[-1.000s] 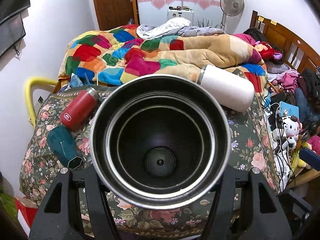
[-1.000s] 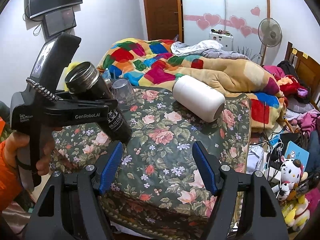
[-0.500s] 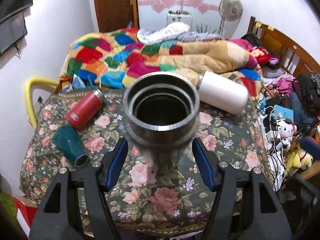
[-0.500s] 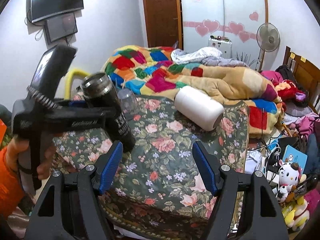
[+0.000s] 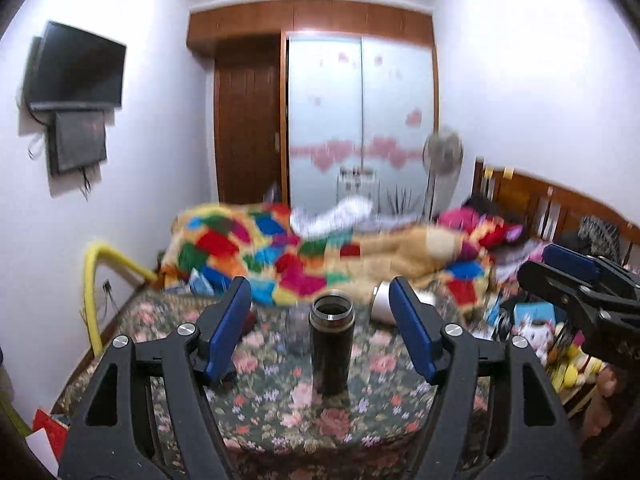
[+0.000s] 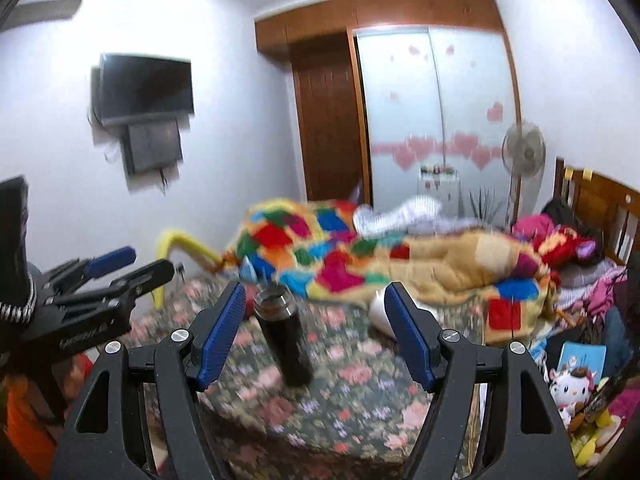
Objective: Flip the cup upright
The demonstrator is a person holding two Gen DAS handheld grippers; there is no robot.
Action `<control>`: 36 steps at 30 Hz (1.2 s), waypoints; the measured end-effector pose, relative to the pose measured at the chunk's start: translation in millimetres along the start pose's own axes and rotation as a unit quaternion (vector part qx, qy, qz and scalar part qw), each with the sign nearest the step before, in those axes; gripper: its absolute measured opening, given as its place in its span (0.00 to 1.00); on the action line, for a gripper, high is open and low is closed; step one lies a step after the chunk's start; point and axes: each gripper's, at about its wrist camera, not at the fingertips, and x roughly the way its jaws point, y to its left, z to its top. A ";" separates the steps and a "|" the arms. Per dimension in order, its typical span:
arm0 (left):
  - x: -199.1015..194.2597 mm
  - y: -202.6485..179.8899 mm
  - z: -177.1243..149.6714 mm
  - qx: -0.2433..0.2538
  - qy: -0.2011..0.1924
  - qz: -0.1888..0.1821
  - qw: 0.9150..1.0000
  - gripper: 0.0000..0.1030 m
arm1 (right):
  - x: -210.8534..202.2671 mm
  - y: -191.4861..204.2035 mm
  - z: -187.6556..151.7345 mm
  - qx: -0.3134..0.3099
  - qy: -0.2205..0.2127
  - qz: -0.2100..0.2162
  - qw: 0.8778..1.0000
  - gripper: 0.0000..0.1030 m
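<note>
A black steel cup (image 5: pixel 331 350) stands upright with its open mouth up on the floral table (image 5: pixel 280 412); it also shows in the right wrist view (image 6: pixel 285 340). My left gripper (image 5: pixel 320 330) is open and empty, pulled back with the cup seen between its blue pads. My right gripper (image 6: pixel 315 328) is open and empty, back from the table. The left gripper shows at the left of the right wrist view (image 6: pixel 112 270).
A white bottle (image 5: pixel 384 306) lies on its side at the table's far right. A clear glass (image 5: pixel 297 332) stands behind the black cup. A bed with a colourful quilt (image 5: pixel 304 256) lies beyond. Toys and clutter (image 6: pixel 576 384) sit to the right.
The left gripper opened, let go of the black cup and drew back and up. The cup now stands free on the table. Both cameras tilted up toward the room.
</note>
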 end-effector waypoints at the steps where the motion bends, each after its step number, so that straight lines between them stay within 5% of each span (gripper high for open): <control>1: -12.0 -0.1 1.9 -0.002 -0.015 -0.001 1.000 0.71 | -10.1 4.9 3.3 -0.002 -0.017 0.000 1.000 0.67; 8: -64.9 1.2 4.3 -0.014 -0.083 -0.003 0.996 0.85 | -55.7 30.4 10.5 -0.016 -0.092 -0.008 0.996 0.68; 14: -81.3 3.0 -4.0 -0.022 -0.101 0.028 0.994 0.99 | -60.0 36.4 3.6 -0.011 -0.102 -0.019 0.995 0.82; 18: -79.7 2.4 -11.5 -0.026 -0.097 0.040 0.994 1.00 | -63.1 38.4 -1.2 -0.013 -0.099 -0.031 0.995 1.00; 36: -80.6 -5.8 -19.8 -0.019 -0.088 0.040 0.995 1.00 | -67.4 41.1 -8.4 -0.017 -0.087 -0.036 0.995 1.00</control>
